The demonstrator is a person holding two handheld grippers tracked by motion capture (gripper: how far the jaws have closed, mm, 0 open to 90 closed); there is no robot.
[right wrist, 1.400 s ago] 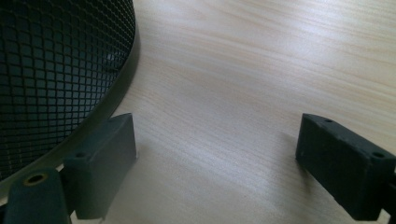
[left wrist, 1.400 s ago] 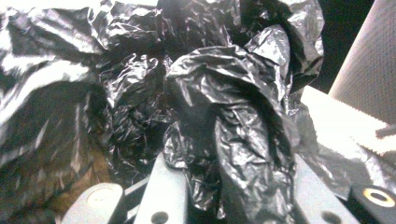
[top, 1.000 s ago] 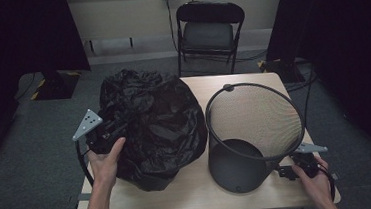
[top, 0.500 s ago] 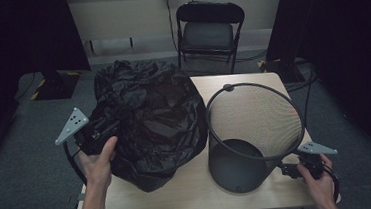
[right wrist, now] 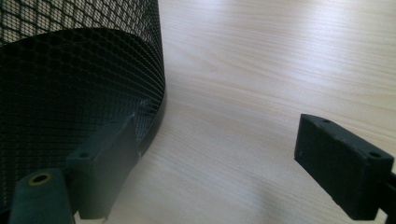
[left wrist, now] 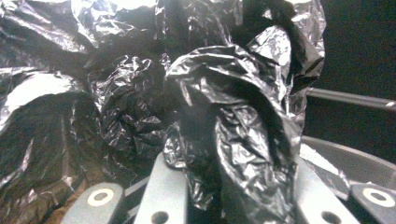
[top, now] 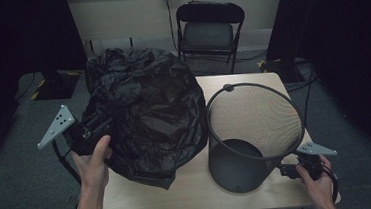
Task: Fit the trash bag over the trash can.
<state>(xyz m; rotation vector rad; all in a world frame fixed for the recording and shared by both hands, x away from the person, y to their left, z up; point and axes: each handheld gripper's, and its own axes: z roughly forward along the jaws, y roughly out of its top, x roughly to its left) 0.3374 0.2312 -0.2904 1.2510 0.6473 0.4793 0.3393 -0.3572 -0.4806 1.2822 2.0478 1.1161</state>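
Now left claw (top: 94, 134) clamps the black bag (top: 149, 112), hand raised.

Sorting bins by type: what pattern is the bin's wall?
Black diamond wire mesh on the bin; the right gripper view shows it best.

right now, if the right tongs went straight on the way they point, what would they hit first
Probably the mesh bin. The right tongs stand open low over the table, and one of them is already at the bin's base, touching or nearly so. The other has bare table ahead of it.
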